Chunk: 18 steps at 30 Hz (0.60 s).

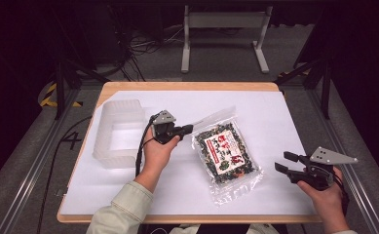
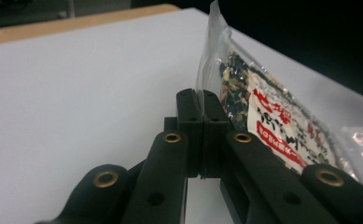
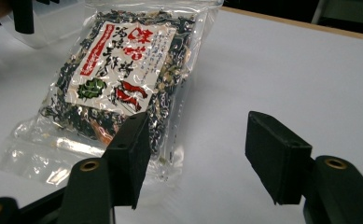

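The left gripper (image 1: 189,128) is clenched on the clear edge of the transparent plastic packet of dark dried greens (image 1: 224,152), lying mid-counter (image 1: 274,117) with that edge lifted. The right gripper (image 1: 282,162), released, sits near the counter's right edge.

The packet (image 1: 224,155) is clear, glossy plastic film, crinkled and catching highlights, with a smooth printed paper-like label (image 3: 123,56); its contents look dry, dark and flaky; the left claw (image 2: 201,109) is matt black plastic with brass-coloured metal eyelets (image 2: 172,137); the right claw (image 3: 202,154) has matt, faintly grainy black pads; the surface (image 1: 274,122) wears a smooth matt white sheet over a pale wood edge (image 1: 187,86); the container (image 1: 121,131) is frosted translucent plastic.
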Available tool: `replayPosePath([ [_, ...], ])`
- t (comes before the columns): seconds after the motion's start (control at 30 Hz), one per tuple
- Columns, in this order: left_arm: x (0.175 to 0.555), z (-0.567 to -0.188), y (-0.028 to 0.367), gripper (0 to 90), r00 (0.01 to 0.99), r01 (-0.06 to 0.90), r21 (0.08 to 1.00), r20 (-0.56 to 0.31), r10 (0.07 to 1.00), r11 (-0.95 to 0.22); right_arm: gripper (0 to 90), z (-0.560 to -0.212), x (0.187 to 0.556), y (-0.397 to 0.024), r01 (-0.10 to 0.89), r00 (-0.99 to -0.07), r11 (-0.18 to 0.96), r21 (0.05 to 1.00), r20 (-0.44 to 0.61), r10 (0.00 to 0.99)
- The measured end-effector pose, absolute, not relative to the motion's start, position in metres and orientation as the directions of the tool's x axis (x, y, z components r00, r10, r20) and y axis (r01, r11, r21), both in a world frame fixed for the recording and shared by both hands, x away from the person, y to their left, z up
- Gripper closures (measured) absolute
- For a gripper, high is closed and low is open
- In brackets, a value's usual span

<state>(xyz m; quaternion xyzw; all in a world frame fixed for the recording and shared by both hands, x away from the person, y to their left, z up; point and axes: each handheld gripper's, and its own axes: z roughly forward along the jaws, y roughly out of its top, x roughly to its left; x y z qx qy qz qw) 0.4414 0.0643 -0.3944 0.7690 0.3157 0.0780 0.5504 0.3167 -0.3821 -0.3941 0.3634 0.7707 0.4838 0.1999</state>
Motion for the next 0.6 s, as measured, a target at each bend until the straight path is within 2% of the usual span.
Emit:
replayPosePath([
  [0.1,0.437,-0.386,0.063,89.5,0.804,0.366,0.909,-0.202,0.559,-0.197,39.2,-0.387,0.323,-0.379,0.362,-0.675,0.266,0.893,0.055,0.736],
  [0.17,0.428,-0.373,0.059,89.5,0.826,0.303,0.932,-0.152,0.543,-0.200,37.8,-0.384,0.328,-0.375,0.363,-0.693,0.274,0.891,0.061,0.718],
  [0.4,0.413,-0.353,0.054,89.5,0.863,0.226,0.956,-0.108,0.493,-0.187,36.1,-0.385,0.339,-0.361,0.364,-0.726,0.335,0.869,0.039,0.687],
  [0.53,0.407,-0.345,0.054,89.5,0.884,0.204,0.963,-0.104,0.455,-0.177,34.9,-0.387,0.351,-0.353,0.388,-0.747,0.336,0.858,0.079,0.660],
  [0.6,0.405,-0.342,0.054,89.5,0.890,0.196,0.965,-0.100,0.445,-0.175,30.7,-0.389,0.360,-0.352,0.424,-0.763,0.296,0.856,0.161,0.626],
])
